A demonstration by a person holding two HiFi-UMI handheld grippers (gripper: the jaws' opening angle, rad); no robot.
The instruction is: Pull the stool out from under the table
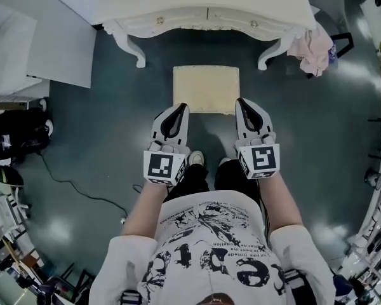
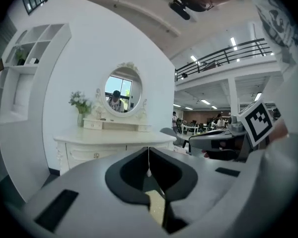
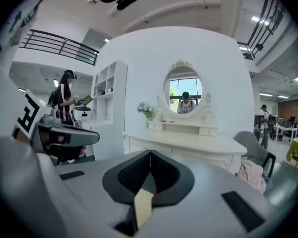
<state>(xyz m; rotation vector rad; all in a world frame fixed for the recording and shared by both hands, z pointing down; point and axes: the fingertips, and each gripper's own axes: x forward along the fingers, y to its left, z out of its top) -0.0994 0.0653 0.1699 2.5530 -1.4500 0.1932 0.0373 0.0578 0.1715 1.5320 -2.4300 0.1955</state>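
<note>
Cream square stool (image 1: 206, 89) stands clear of white table (image 1: 178, 8); left hand-held gripper (image 1: 180, 108), right hand-held gripper (image 1: 242, 101) both closed, empty

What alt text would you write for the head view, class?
A person, seen from above, holds the left tongs and right tongs, both shut and empty; beyond them a cream square cushioned stool stands on the dark floor before a white carved dressing table.

The head view looks steeply down on the stool (image 1: 206, 89) and table (image 1: 178, 19); both gripper views face that table, nearly level.
</note>
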